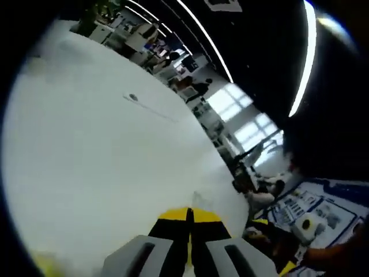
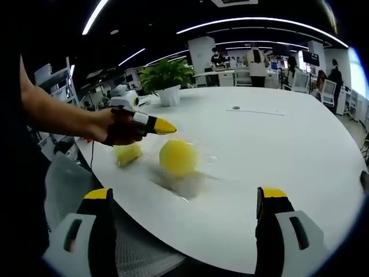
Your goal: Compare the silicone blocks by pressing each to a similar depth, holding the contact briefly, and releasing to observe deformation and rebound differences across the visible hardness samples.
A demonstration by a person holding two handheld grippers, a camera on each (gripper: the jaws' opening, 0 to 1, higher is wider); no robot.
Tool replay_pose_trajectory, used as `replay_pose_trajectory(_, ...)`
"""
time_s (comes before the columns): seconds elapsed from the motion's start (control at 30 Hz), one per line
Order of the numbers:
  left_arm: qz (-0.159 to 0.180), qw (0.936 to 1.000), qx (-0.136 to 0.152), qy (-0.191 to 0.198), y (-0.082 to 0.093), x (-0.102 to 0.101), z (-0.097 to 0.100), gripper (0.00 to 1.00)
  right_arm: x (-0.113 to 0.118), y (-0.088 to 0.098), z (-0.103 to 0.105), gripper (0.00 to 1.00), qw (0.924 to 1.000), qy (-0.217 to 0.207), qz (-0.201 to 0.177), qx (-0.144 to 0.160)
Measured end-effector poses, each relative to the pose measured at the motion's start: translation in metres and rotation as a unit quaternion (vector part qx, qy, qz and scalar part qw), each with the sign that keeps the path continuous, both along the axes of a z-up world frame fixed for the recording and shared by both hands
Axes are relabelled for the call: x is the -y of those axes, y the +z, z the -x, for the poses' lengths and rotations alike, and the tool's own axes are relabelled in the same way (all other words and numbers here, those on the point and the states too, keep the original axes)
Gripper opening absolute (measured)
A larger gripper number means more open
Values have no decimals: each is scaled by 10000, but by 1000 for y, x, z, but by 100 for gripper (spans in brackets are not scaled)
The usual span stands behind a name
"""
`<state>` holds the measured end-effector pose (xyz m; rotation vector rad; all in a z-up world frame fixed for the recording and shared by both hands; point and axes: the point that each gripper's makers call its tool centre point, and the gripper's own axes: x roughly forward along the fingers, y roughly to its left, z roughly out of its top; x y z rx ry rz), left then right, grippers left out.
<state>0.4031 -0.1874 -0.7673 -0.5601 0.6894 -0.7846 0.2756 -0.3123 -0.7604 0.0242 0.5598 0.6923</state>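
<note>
Two yellow silicone blocks lie on the white table (image 2: 277, 144): a rounded one (image 2: 177, 157) and a smaller one (image 2: 128, 153) to its left, both on a clear plastic sheet (image 2: 196, 179). A hand (image 2: 115, 128) holds my left gripper (image 2: 166, 127) just above and between them, its yellow tips together with nothing in them; whether it touches a block I cannot tell. In the left gripper view the left gripper (image 1: 189, 217) is shut over bare table (image 1: 104, 173). My right gripper (image 2: 185, 199) stands wide open in front of the blocks, apart from them.
A potted plant (image 2: 168, 81) stands at the table's far left. A small round fitting (image 2: 235, 108) sits in the tabletop further back. The table's curved near edge (image 2: 173, 222) runs just ahead of my right jaws. People and desks (image 2: 253, 60) are in the background.
</note>
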Motion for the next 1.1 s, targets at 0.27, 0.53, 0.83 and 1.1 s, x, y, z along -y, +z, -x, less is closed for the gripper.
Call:
replay_pose_trajectory(0.27,-443,9957,790,-197,31,-7,-8,0,-3,8,-2,96,9999,10,-17,128)
replay_pose_trajectory(0.53,-602,9924,1053,-204,48,-16,-12,0,-7,12,-2,96,9998,22,-39,191)
replay_pose_trajectory(0.83,-715,9847,1531,-423,81,-16,-9,0,-12,21,-1,96,9996,55,-66,283)
replay_pose_trajectory(1.1,-688,9764,1924,-702,123,-8,0,0,-11,35,-9,96,9990,-54,-222,383)
